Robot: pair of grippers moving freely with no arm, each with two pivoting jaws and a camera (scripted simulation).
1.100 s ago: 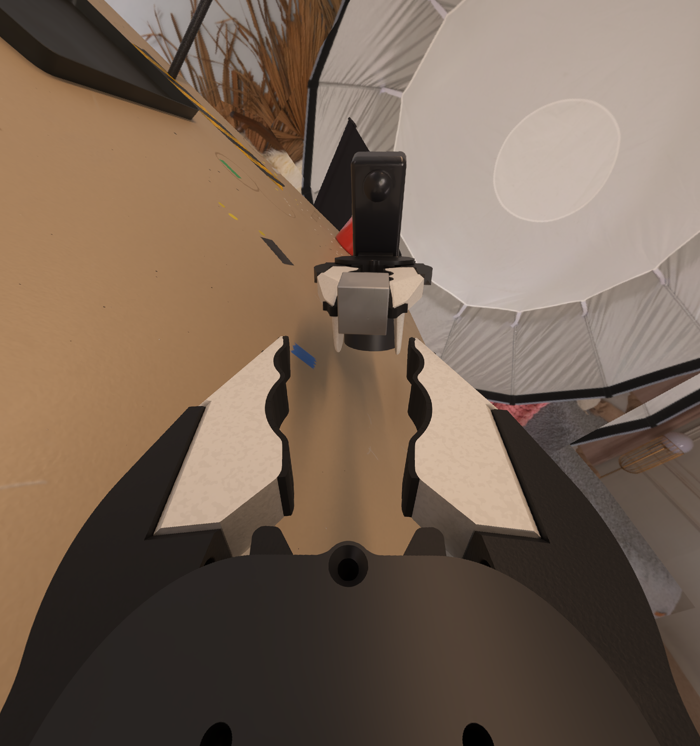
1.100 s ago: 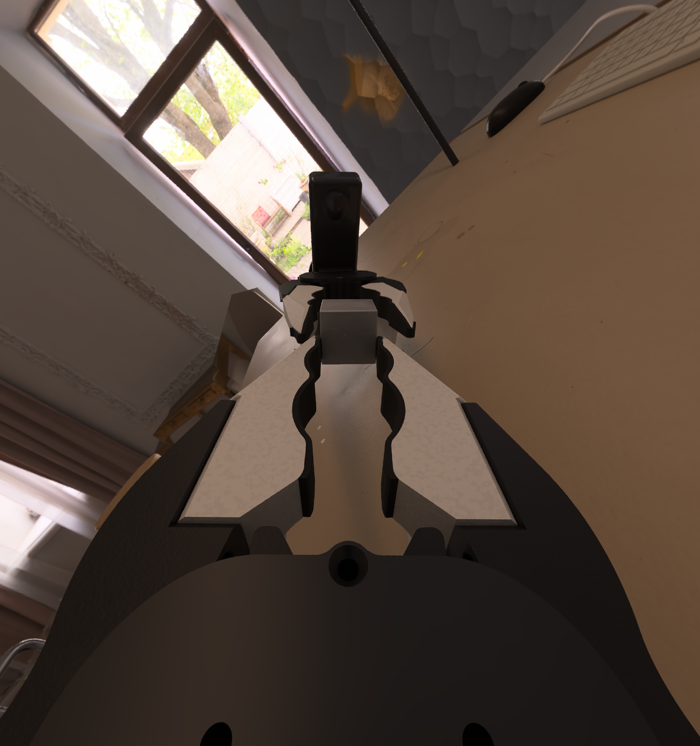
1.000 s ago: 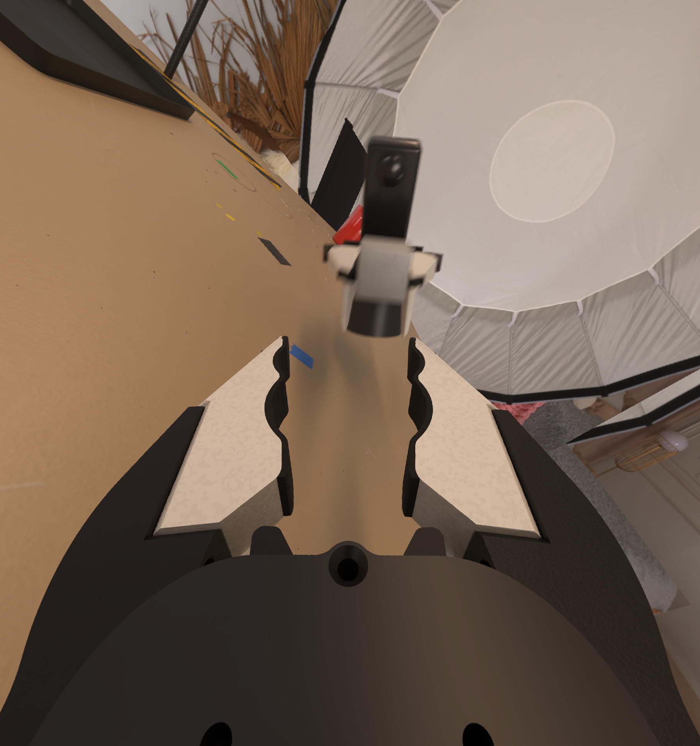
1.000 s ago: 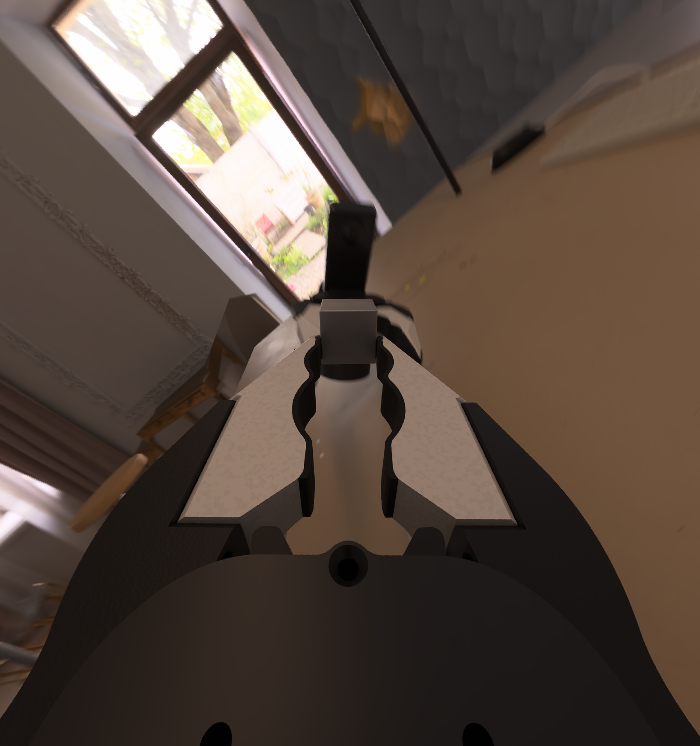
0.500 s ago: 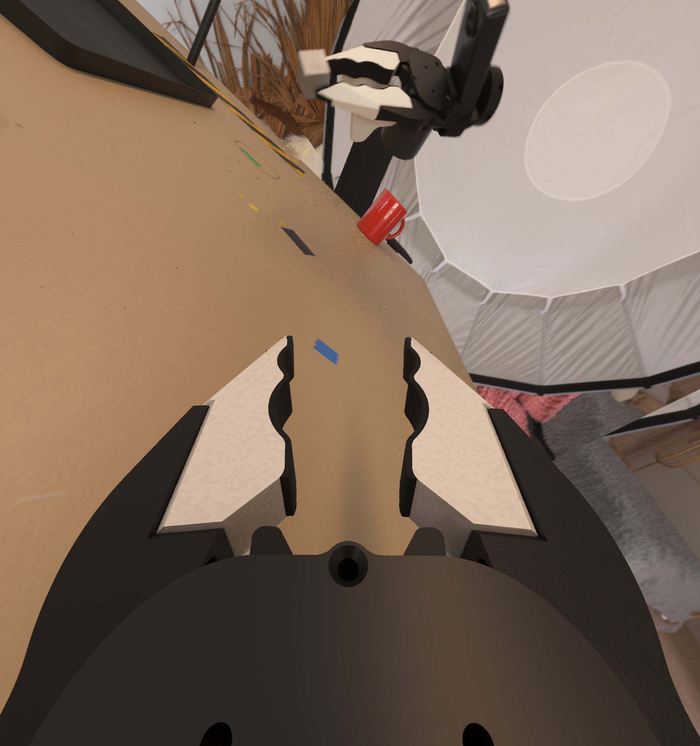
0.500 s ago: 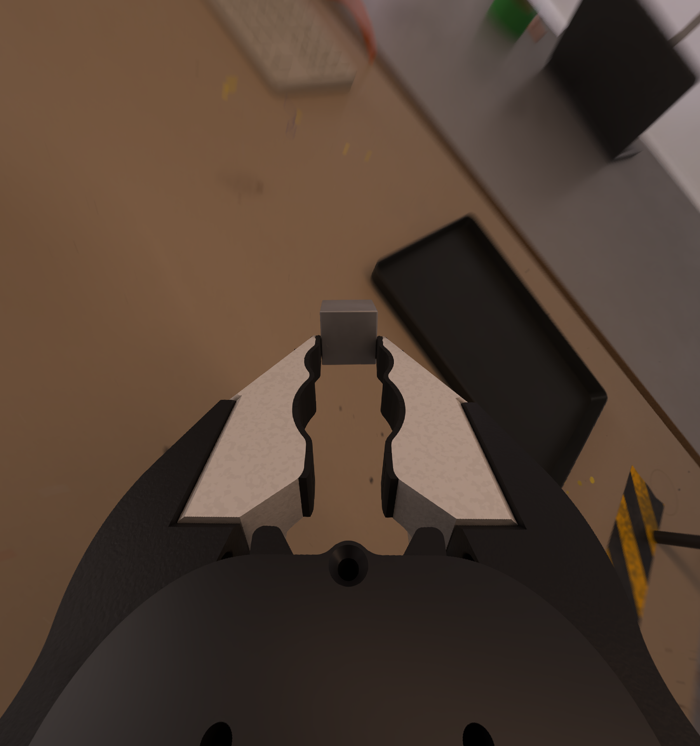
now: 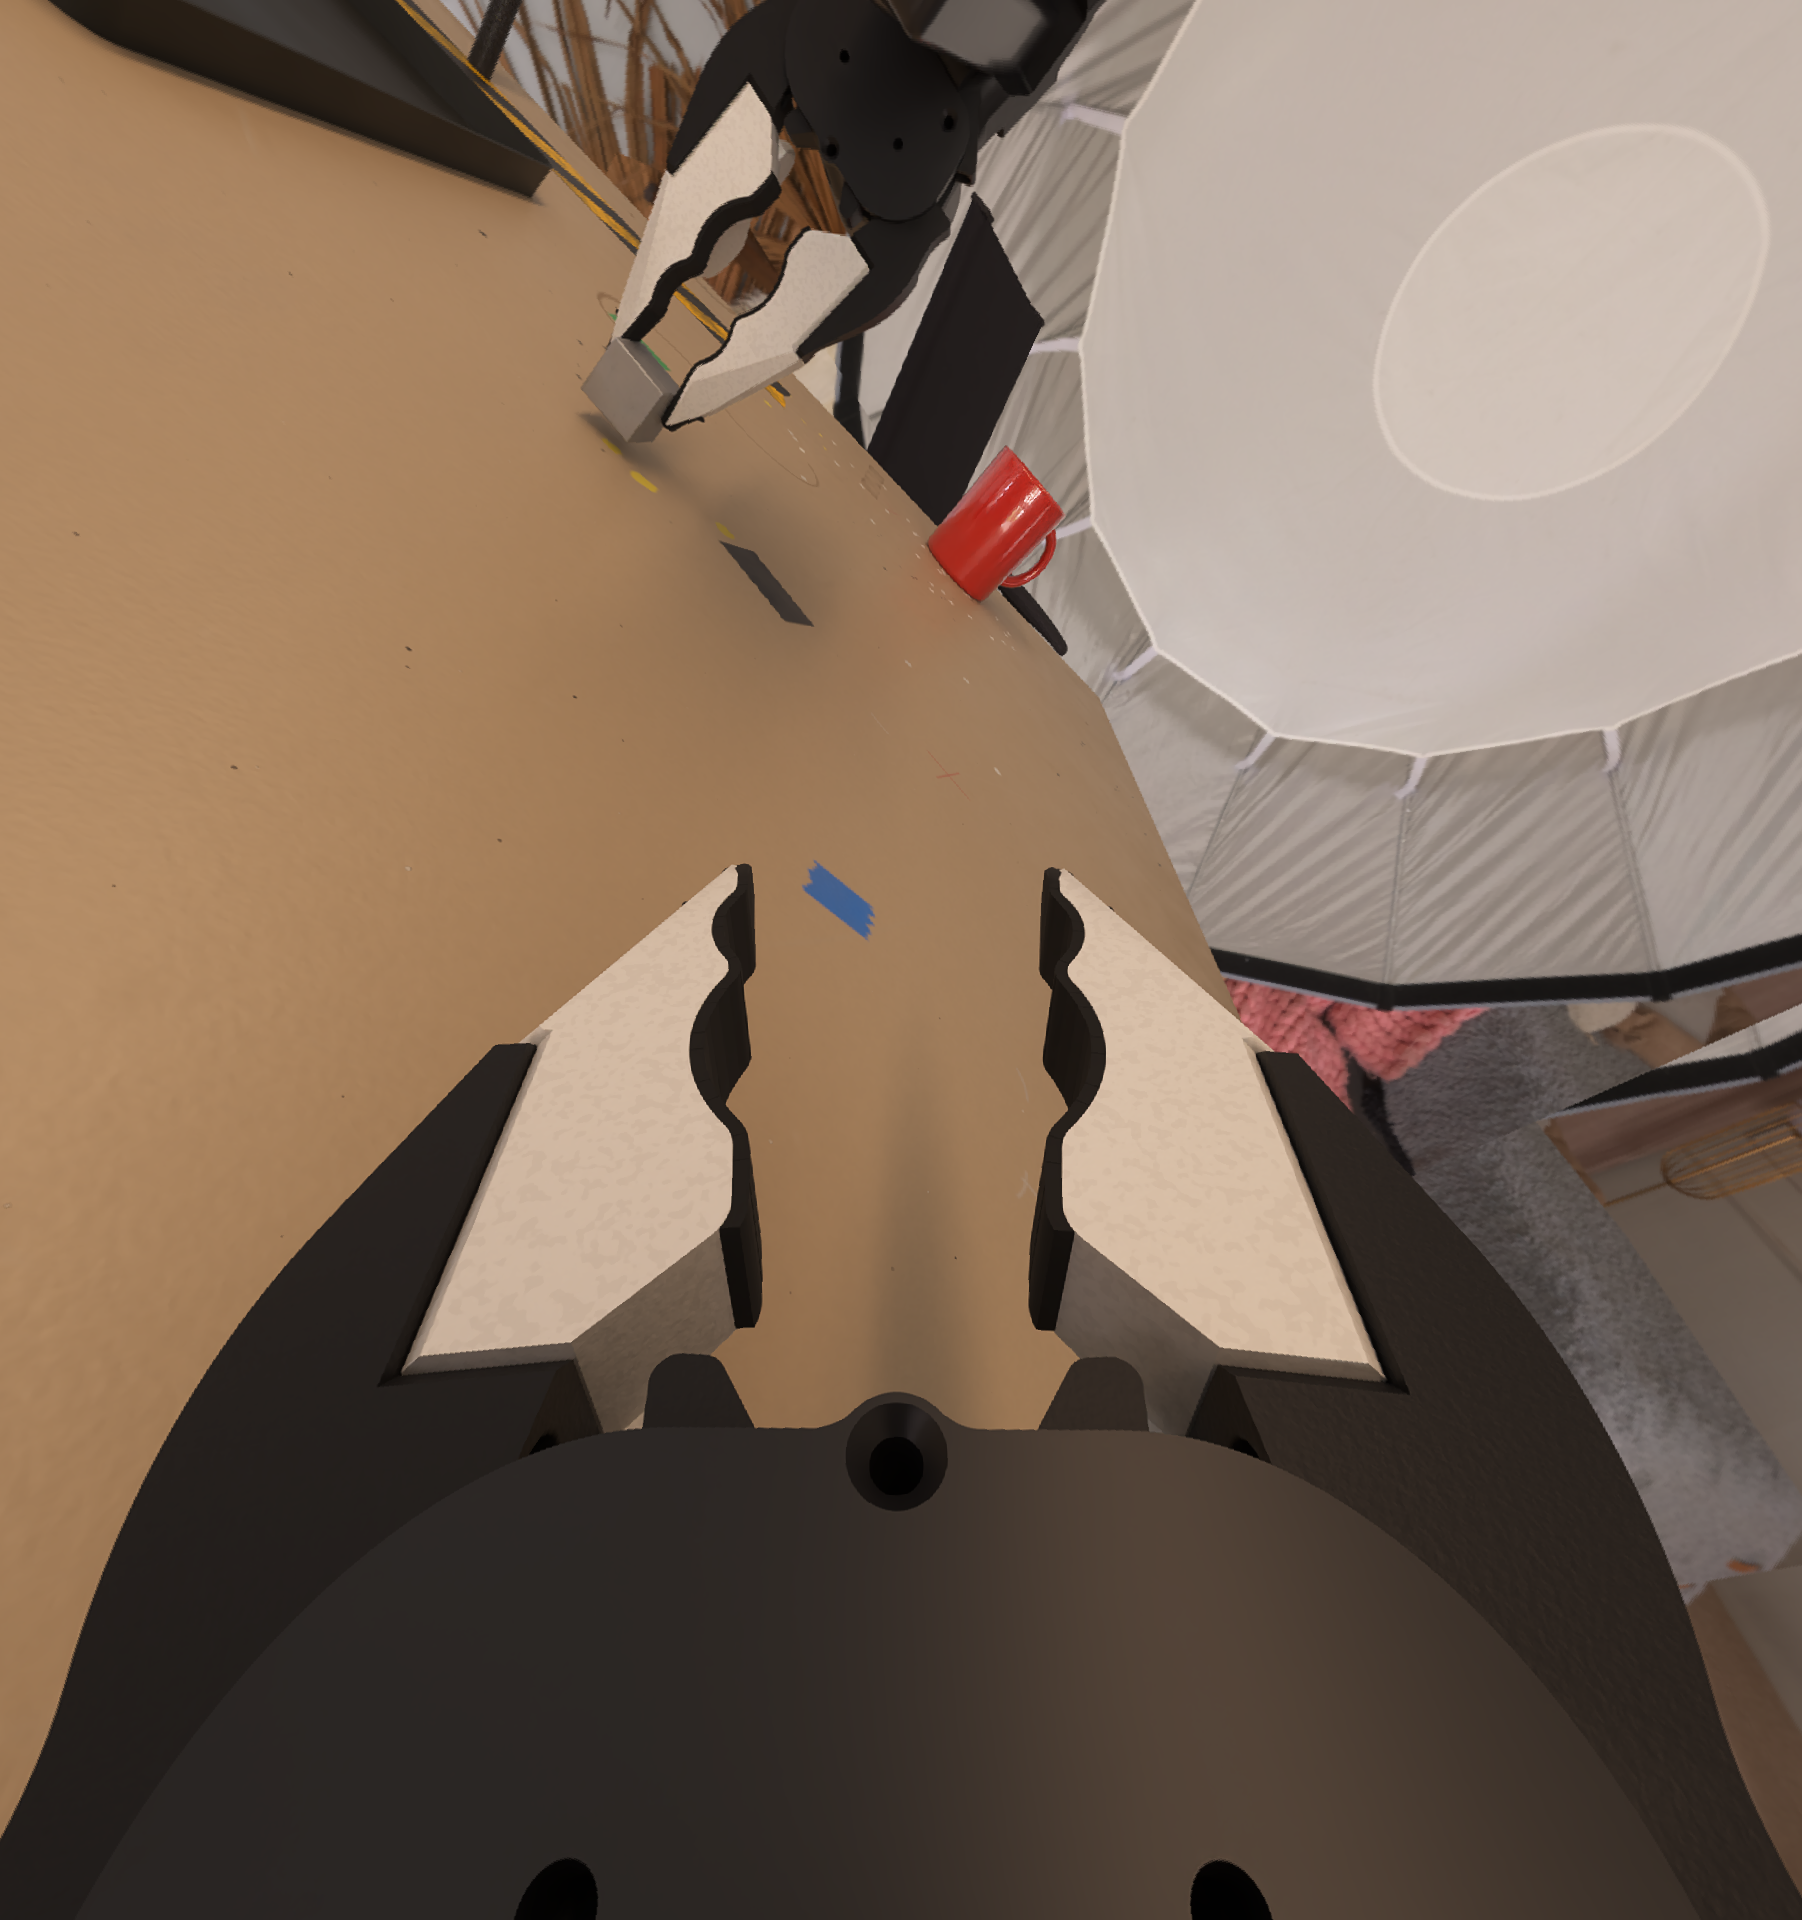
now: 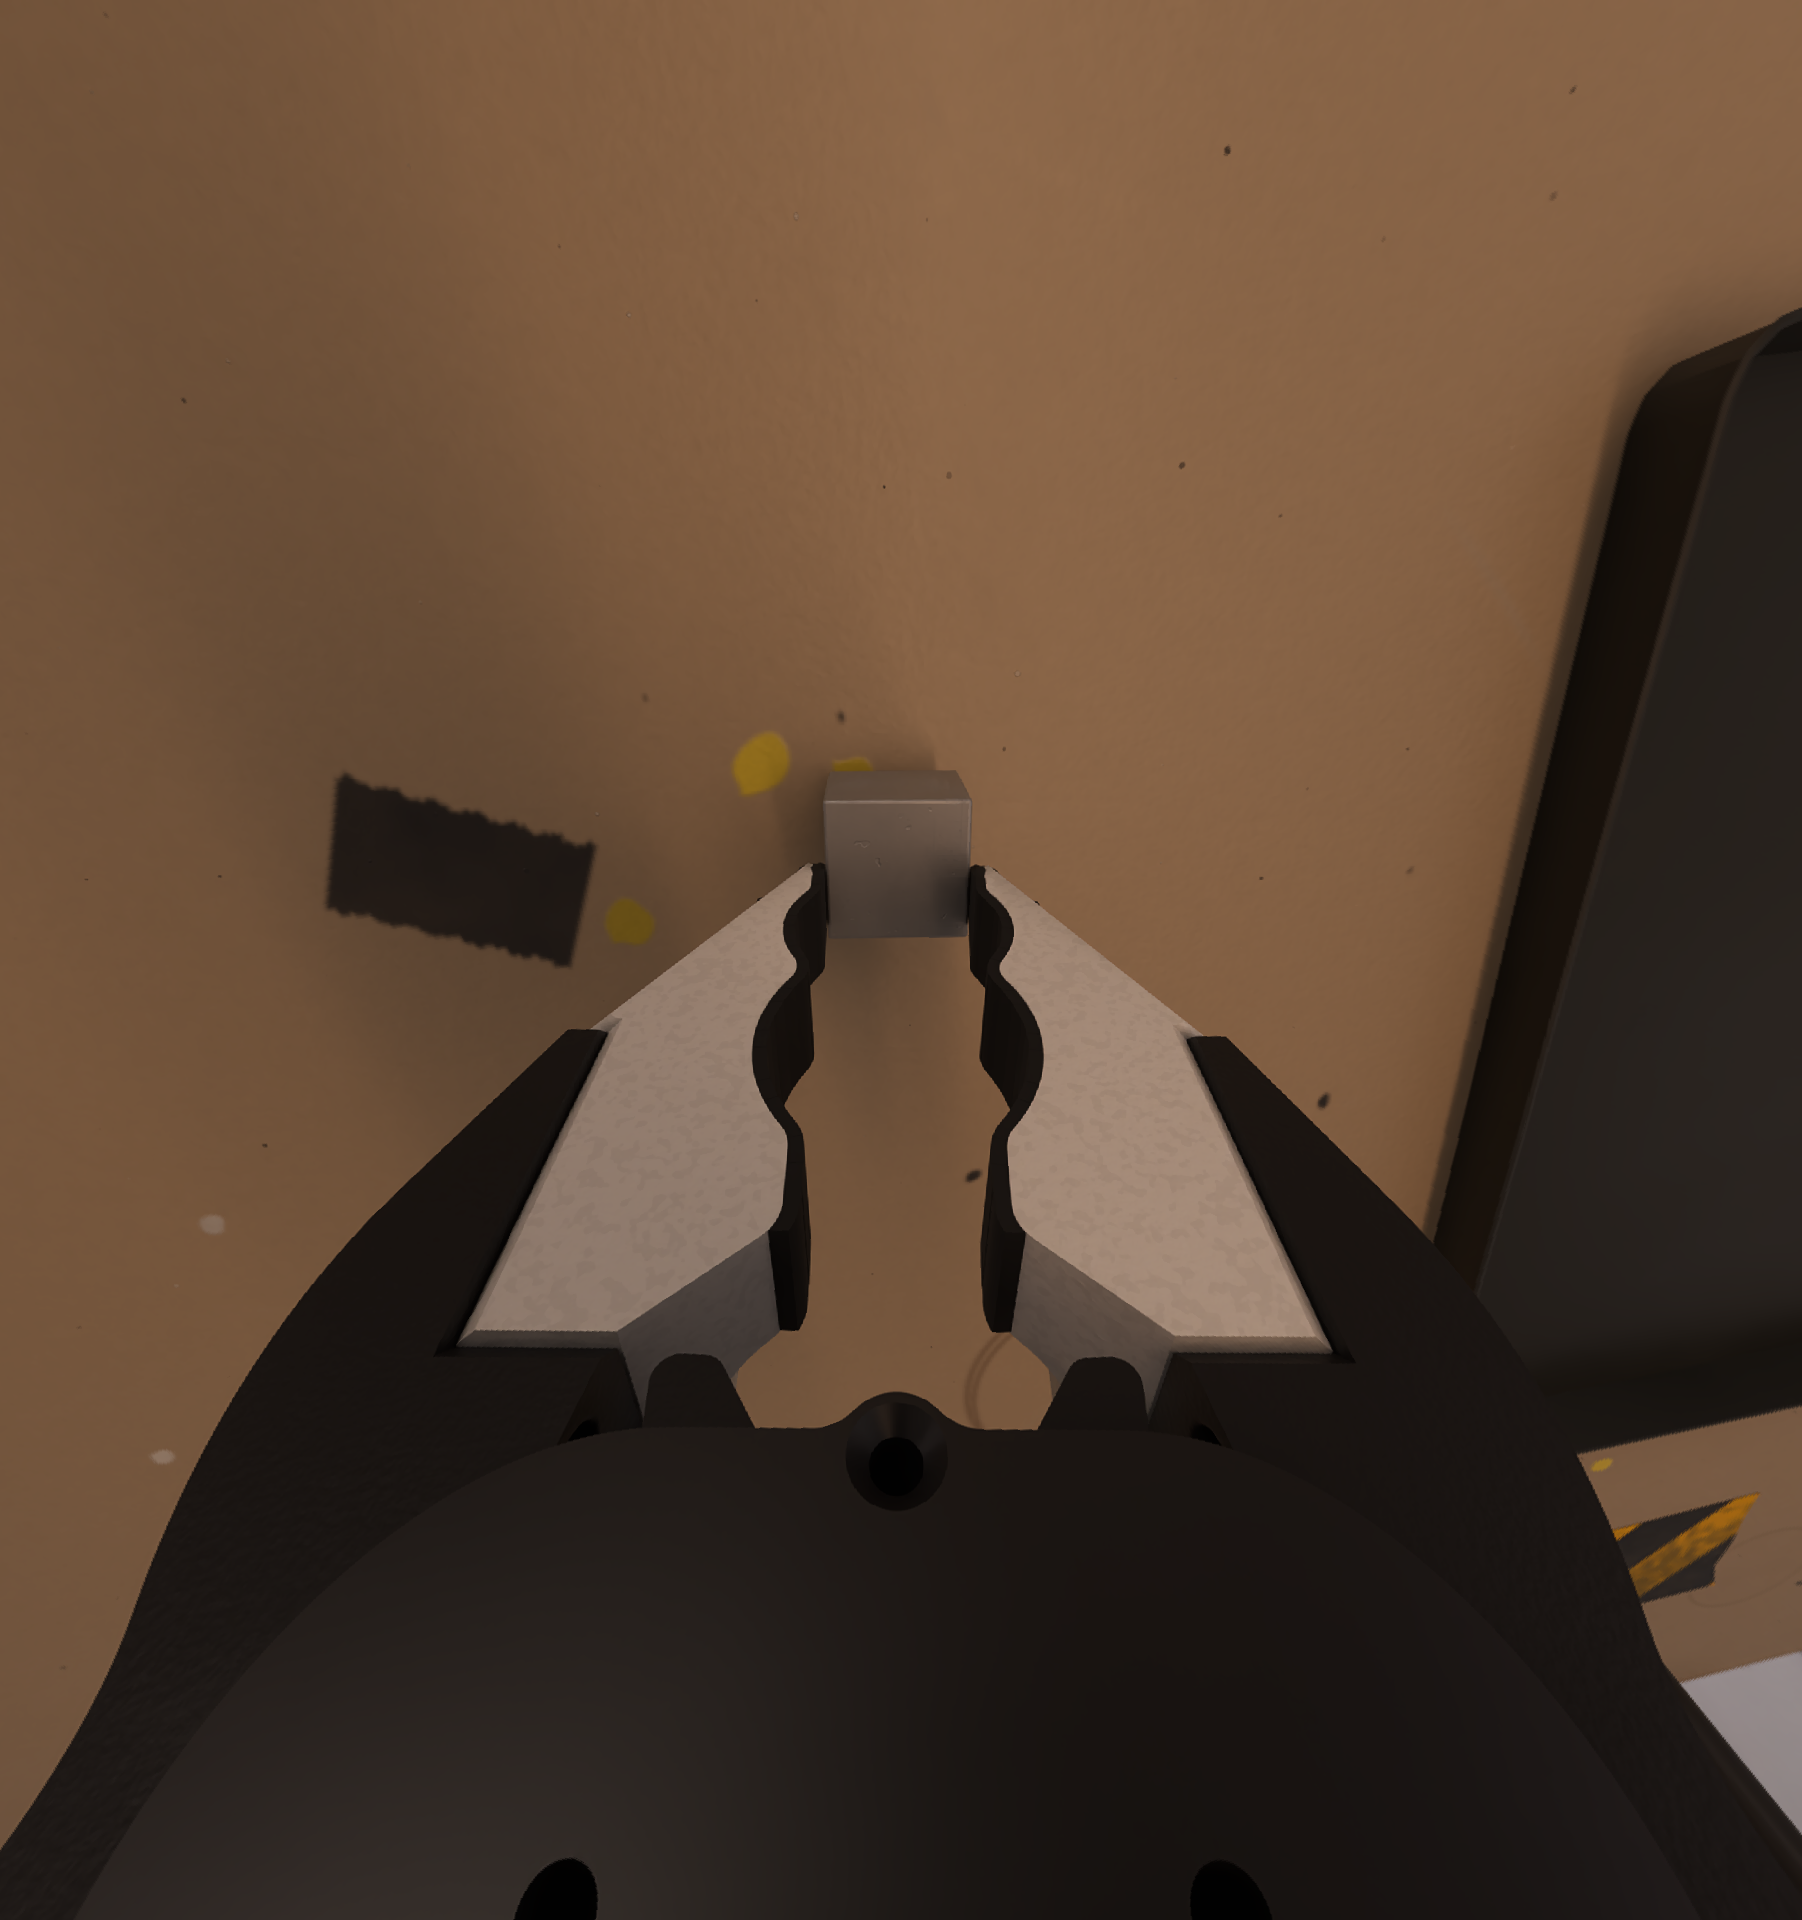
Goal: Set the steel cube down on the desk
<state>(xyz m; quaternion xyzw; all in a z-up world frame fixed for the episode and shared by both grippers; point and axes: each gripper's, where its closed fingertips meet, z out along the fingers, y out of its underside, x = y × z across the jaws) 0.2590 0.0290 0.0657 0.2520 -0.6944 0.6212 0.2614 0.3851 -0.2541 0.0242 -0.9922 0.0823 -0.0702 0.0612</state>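
My right gripper (image 8: 896,896) is shut on the steel cube (image 8: 895,852), a small grey metal block held at the fingertips, pointing down at the tan desk (image 8: 1084,416). In the left wrist view the cube (image 7: 629,390) sits at or just above the desk surface, with its shadow right under it, still between the right gripper's fingertips (image 7: 715,379). My left gripper (image 7: 895,883) is open and empty, low over the desk near its right edge.
A black tray (image 8: 1707,831) lies on the desk right of the cube. A black tape patch (image 8: 455,868) and yellow spots (image 8: 760,764) mark the desk beside it. A red mug (image 7: 992,525) stands near the desk edge, and blue tape (image 7: 840,899) lies ahead of my left gripper.
My right gripper carried the cube away from my left gripper, swung to point downward and lowered it to the desk surface beside the black tray. My left gripper stayed open and almost still.
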